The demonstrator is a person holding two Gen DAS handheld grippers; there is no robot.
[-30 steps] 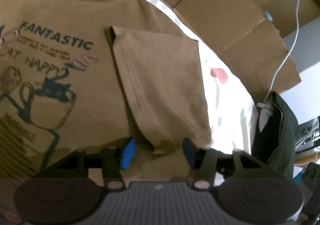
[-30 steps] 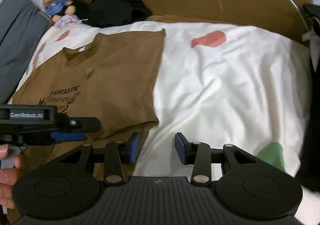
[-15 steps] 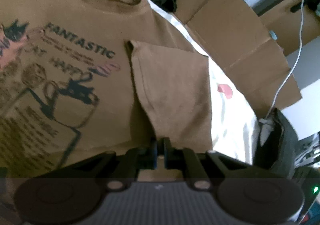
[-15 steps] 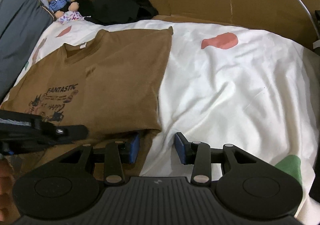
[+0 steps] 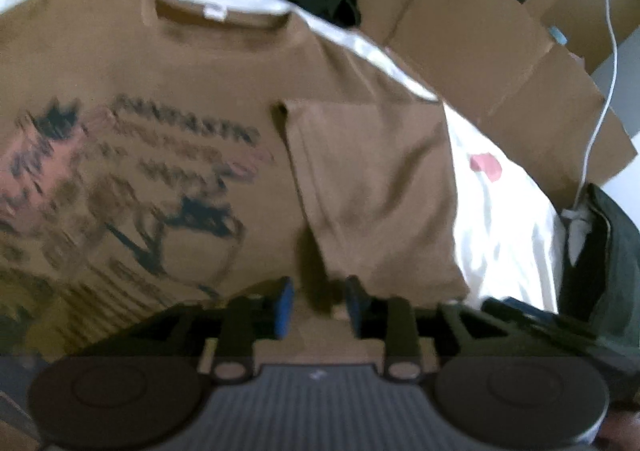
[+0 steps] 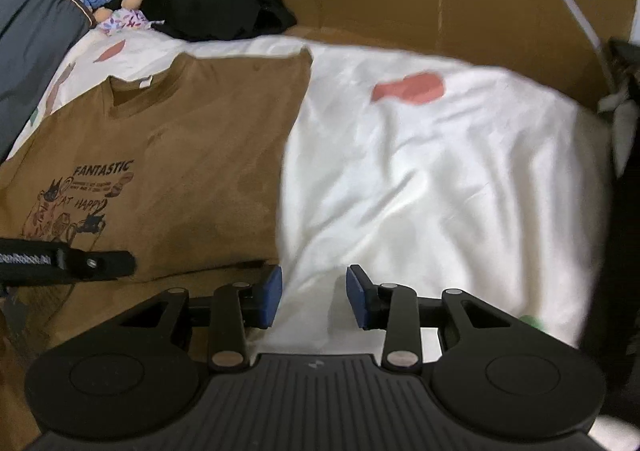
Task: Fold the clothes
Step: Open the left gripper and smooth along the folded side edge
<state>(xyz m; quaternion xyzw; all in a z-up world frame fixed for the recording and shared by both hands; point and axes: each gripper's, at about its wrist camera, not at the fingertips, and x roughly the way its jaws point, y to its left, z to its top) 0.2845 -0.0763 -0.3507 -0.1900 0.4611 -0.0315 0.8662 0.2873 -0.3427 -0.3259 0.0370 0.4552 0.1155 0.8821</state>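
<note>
currently a brown t-shirt [image 6: 192, 155] lies on the bed [image 6: 420, 179], its sleeve [image 5: 372, 187] folded inward. both the left gripper [image 5: 320, 303] and right gripper [image 6: 314, 297] have released, empty jaws. a snagging fingertip could drag that sleeve fold loose.

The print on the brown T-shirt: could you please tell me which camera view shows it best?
The right wrist view: the print on the T-shirt is sharp there, and "FANTASTIC" is readable. The left wrist view shows it larger but smeared by motion blur.

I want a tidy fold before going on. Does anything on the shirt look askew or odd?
The folded-in sleeve on the brown T-shirt lies slanted: its edge runs at an angle across the chest rather than straight down. Nothing looks torn or stained. Both tools, left and right, are open and hold nothing.
</note>
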